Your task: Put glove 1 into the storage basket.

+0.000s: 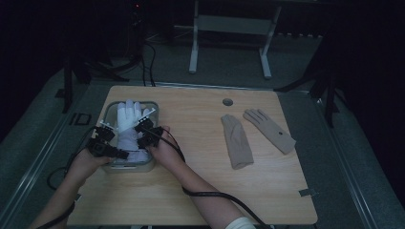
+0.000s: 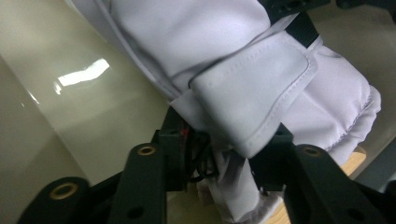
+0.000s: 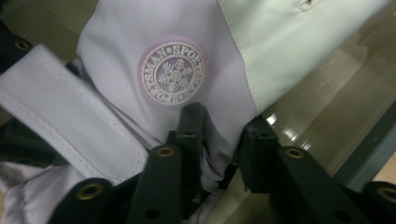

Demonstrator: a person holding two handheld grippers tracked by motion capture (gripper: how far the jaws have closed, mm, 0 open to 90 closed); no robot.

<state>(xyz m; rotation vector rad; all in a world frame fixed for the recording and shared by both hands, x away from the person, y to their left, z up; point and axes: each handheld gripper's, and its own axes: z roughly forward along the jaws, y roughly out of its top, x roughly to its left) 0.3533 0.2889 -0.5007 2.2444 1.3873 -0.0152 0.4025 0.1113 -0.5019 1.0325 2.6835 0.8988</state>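
Starting at the left, the left gripper (image 1: pixel 111 139) sits low at the near left side of the clear plastic bin (image 1: pixel 111 107), its jaws pointing in at the cuff end of the white glove (image 1: pixel 130 121). In the left gripper view the jaws stand on either side of the glove's folded strap (image 2: pixel 252 100), with cloth bunched between them. They look slackened rather than clenched, and I would not call it a firm pinch. No earlier picture is to hand to compare.

The glove lies inside the bin, fingers pointing away from the person and cuff toward both grippers. That placing seems deliberate: laid flat along the bin's length, it fits without folding.

Just to the right of the glove's cuff, the right gripper (image 1: pixel 145 134) mirrors the other one. In the right gripper view its jaws straddle the cloth under the round snowflake badge (image 3: pixel 173 73), with a gap showing beside one jaw, so it too looks loosened on the glove rather than gripping hard. Holding the cuff from both sides keeps the glove spread as it settles.

Well off to the right of the right gripper, two tan gloves (image 1: pixel 237 141) lie on the wooden table (image 1: pixel 191 191), apart from the bin, probably waiting their turn.
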